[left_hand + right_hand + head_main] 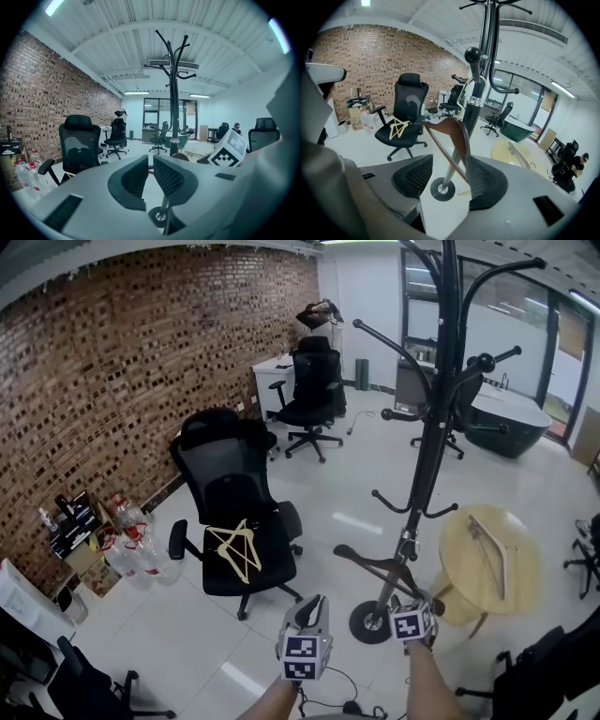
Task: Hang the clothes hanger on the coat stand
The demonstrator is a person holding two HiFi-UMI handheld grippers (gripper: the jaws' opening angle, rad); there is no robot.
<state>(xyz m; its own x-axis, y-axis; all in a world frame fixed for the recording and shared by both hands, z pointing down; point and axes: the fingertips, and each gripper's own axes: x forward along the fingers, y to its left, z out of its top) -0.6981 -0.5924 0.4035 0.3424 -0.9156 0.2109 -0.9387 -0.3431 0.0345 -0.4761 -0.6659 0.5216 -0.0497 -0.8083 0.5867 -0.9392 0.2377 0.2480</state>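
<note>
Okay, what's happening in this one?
A person with a gripper in each hand stands at the coat stand. The right gripper is open, with a brown hanger between its jaws; the hanger seems to hang from a low peg. The left gripper is empty. A pale hanger lies on a chair.

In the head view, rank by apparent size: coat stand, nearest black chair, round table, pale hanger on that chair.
Largest to smallest: coat stand (tallest, though thin), black chair, round table, pale hanger. Stand versus chair is unsure by area.
</note>
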